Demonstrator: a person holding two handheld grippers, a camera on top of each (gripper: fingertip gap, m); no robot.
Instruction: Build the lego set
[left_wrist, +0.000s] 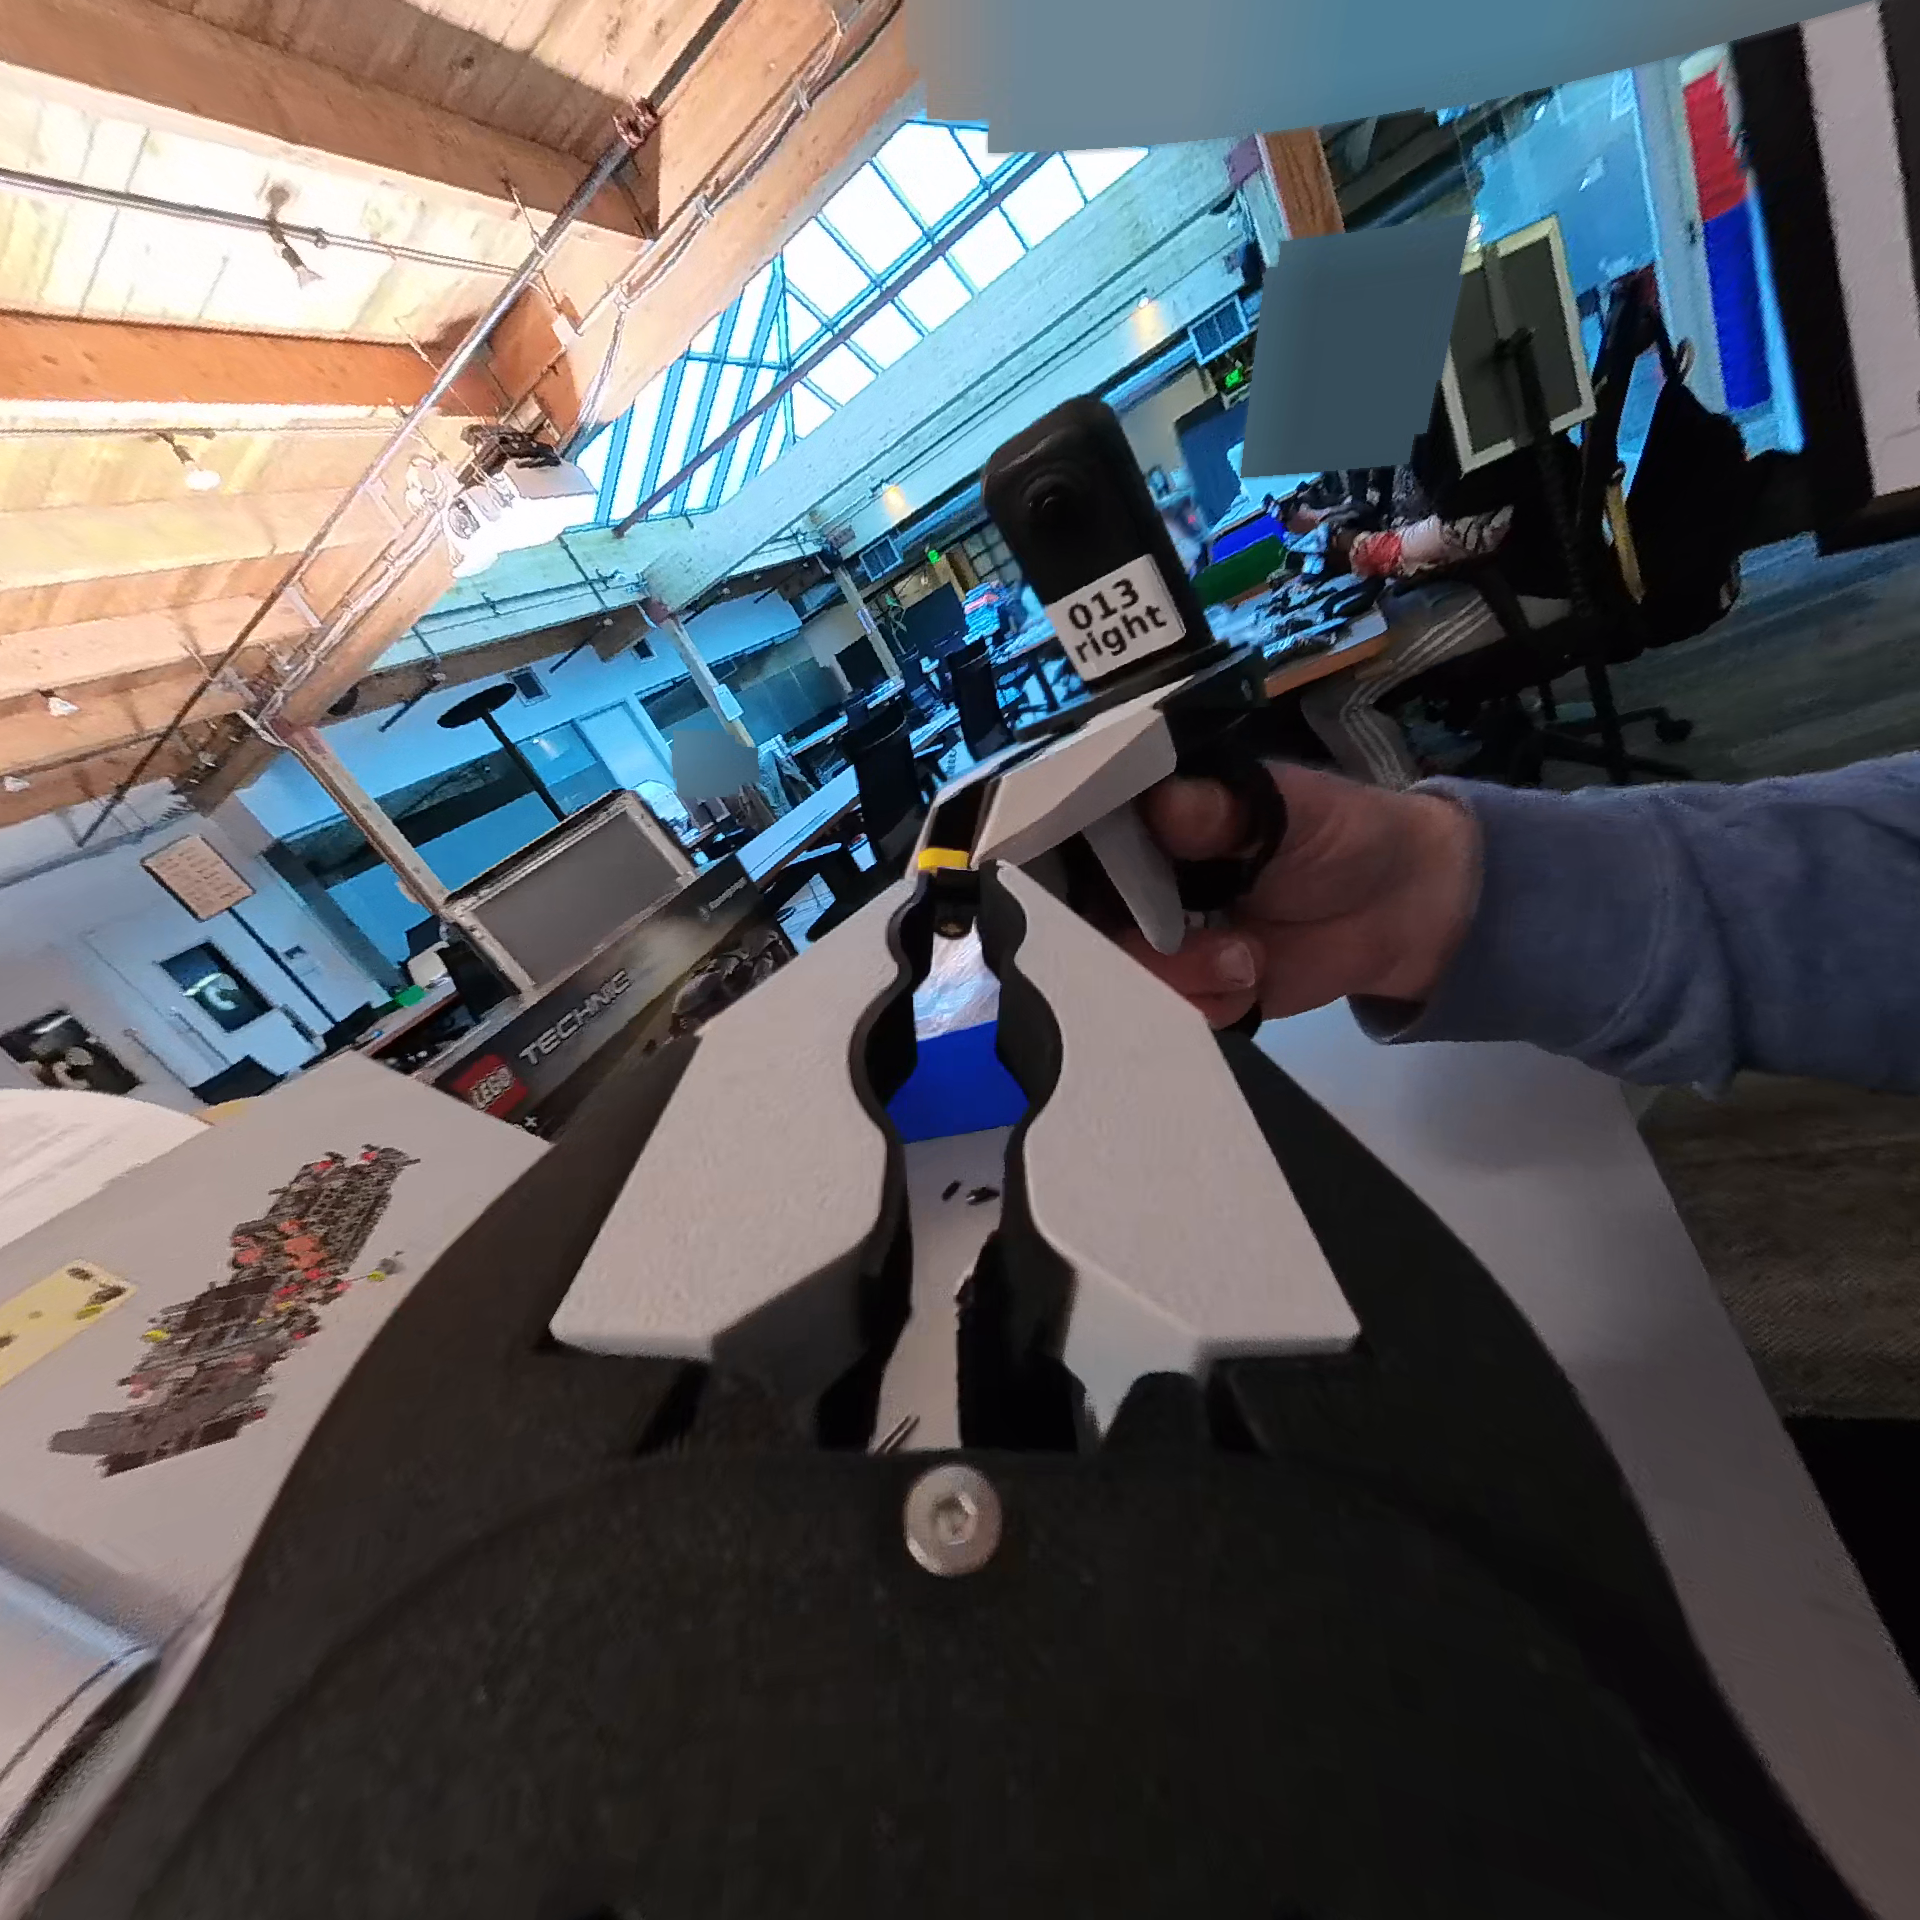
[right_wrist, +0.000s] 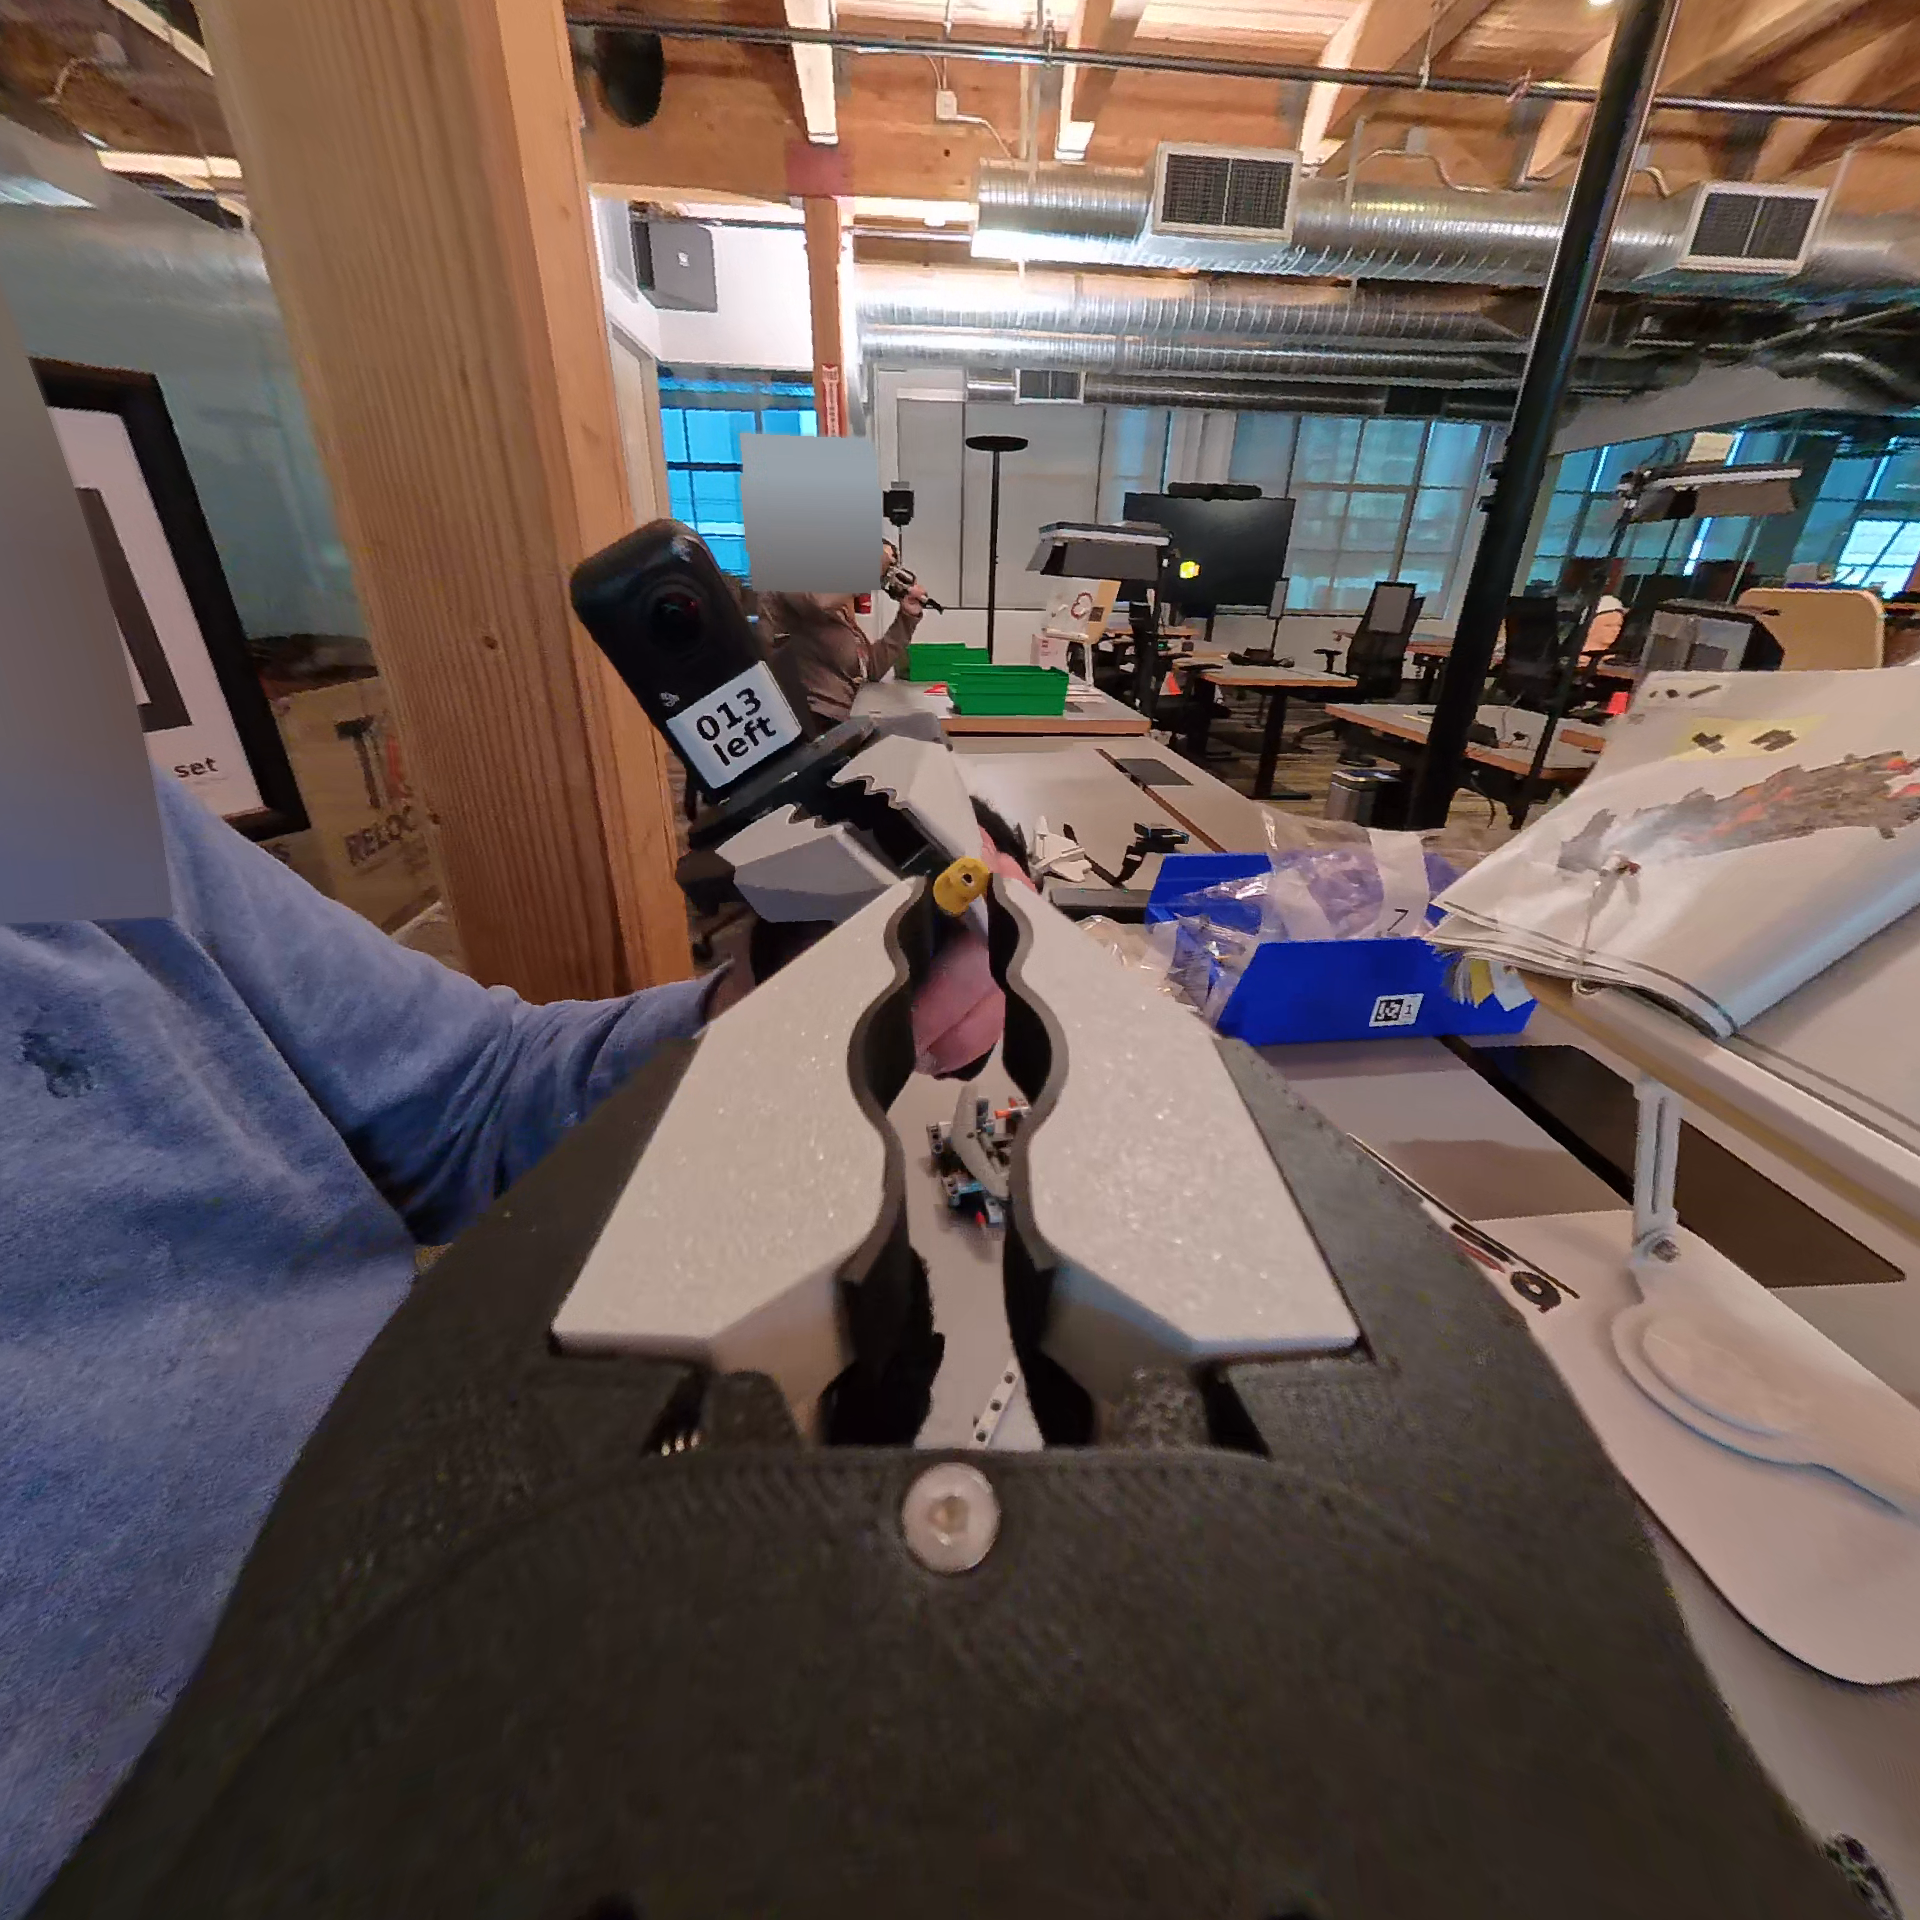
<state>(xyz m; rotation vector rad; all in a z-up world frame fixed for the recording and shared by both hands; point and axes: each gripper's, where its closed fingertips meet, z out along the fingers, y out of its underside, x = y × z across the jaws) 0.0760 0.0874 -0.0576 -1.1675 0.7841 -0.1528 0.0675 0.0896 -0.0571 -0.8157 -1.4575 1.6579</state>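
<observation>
My left gripper (left_wrist: 956, 883) and my right gripper (right_wrist: 961, 891) meet tip to tip above the white table (left_wrist: 1455, 1195). A small yellow piece (right_wrist: 961, 885) sits between the right gripper's nearly closed tips. In the left wrist view the yellow piece (left_wrist: 940, 860) shows just past my left tips, with a small black piece (left_wrist: 951, 920) pinched between them. The right gripper (left_wrist: 971, 847) reaches in from the right, and the left gripper (right_wrist: 935, 821) reaches in from the upper left. A small grey lego assembly (right_wrist: 977, 1153) lies on the table below.
An open instruction booklet (right_wrist: 1714, 831) rests on a stand at the right and also shows in the left wrist view (left_wrist: 239, 1278). A blue bin (right_wrist: 1340, 987) holds plastic bags of parts. The lego box (left_wrist: 561, 1039) stands behind. A wooden post (right_wrist: 447, 468) rises at the left. Left and right tips are no more than a few centimetres apart.
</observation>
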